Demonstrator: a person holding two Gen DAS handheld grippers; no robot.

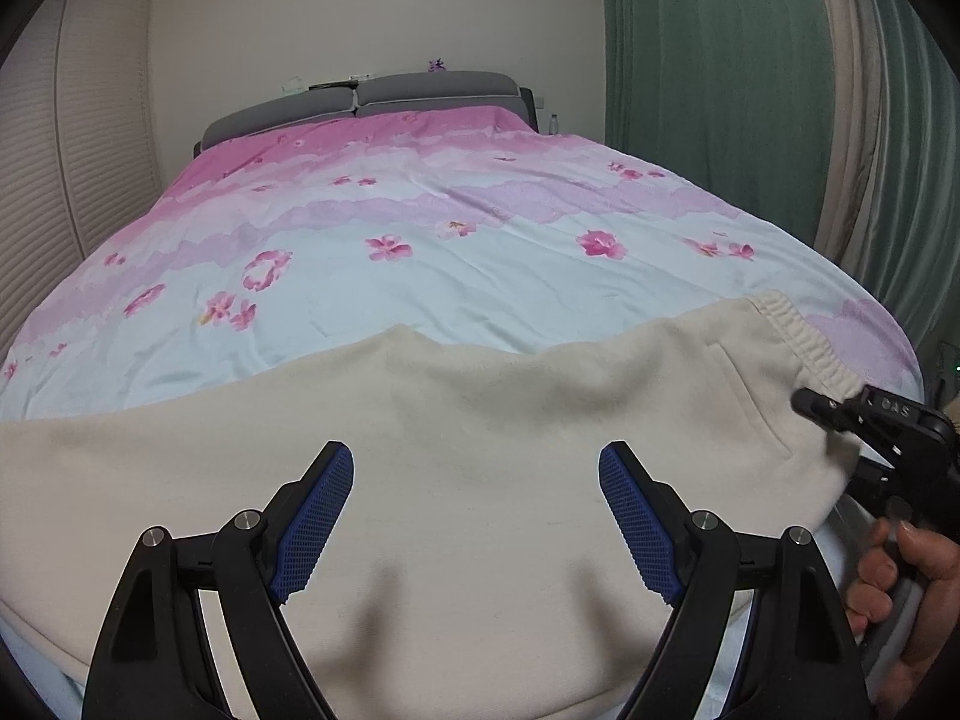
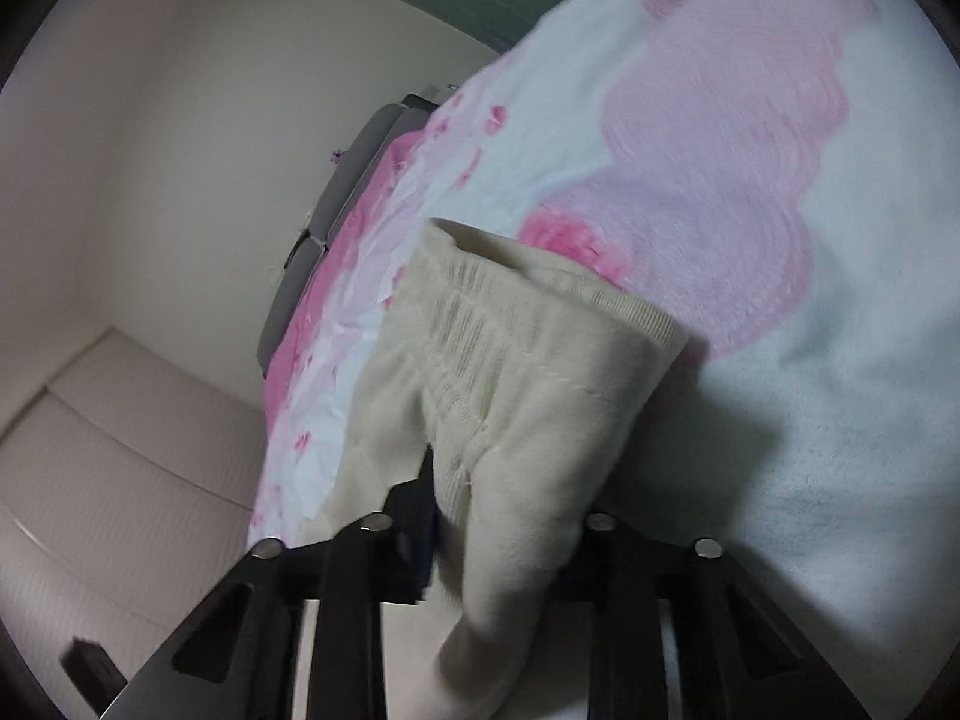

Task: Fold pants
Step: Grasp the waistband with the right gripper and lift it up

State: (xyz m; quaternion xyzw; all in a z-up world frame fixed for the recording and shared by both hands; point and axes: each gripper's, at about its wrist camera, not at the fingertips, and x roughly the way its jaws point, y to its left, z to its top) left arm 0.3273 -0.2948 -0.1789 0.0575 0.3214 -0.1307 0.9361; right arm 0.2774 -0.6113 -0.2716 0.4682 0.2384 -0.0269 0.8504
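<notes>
Cream pants (image 1: 480,420) lie spread across the near end of the bed, with the elastic waistband (image 1: 804,336) at the right. My left gripper (image 1: 477,480) is open and empty, with its blue-padded fingers (image 1: 318,516) hovering over the middle of the pants. My right gripper (image 1: 807,402) reaches the waistband end from the right. In the right wrist view it is shut on the pants' waistband (image 2: 510,372), and the cream cloth bunches between the jaws and drapes over them.
The bed has a pink, white and pale blue floral cover (image 1: 420,228) and a grey headboard (image 1: 360,102). Green curtains (image 1: 720,90) hang at the right. A white louvred wardrobe (image 1: 72,150) stands at the left. A person's hand (image 1: 906,588) holds the right gripper.
</notes>
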